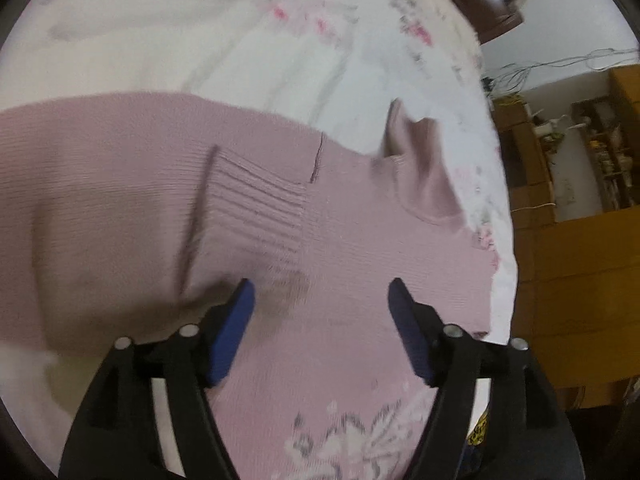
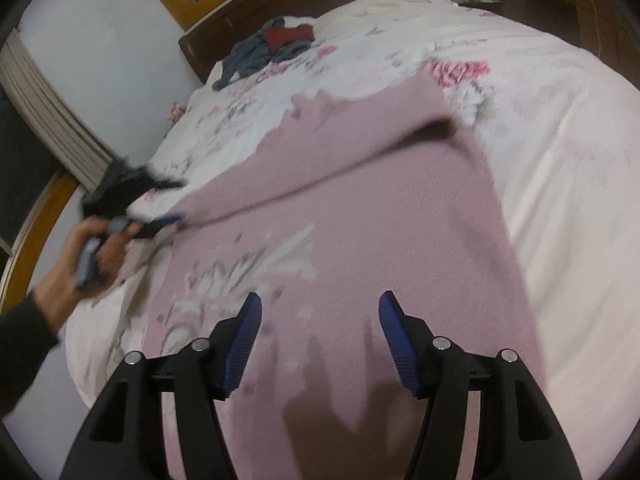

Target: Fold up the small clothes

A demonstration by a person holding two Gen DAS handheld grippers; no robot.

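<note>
A pink knit sweater (image 1: pixel 132 216) lies spread on the bed, with a sleeve folded across its body so that the ribbed cuff (image 1: pixel 256 216) sits just ahead of the left gripper's (image 1: pixel 322 292) fingers. A pale flower pattern (image 2: pixel 240 276) marks the knit; in the right wrist view it lies ahead and to the left of the right gripper's (image 2: pixel 320 306) fingers. Both pairs of blue-padded fingers stand wide apart with nothing between them, each hanging over the sweater. In the left wrist view the collar (image 1: pixel 416 152) stands up ahead and to the right of the fingers, near the bed's edge.

In the right wrist view the left gripper appears far to the left of the fingers, blurred, at the sweater's edge, held by a hand (image 2: pixel 80 256) in a dark sleeve (image 2: pixel 24 332). The fold of the sleeve runs from there across the garment.

Beneath the sweater is a white bedspread (image 2: pixel 560 160) printed with pink roses. Well ahead of the fingers, by the dark headboard (image 2: pixel 208 40), lies a heap of grey and red clothes (image 2: pixel 268 50).
</note>
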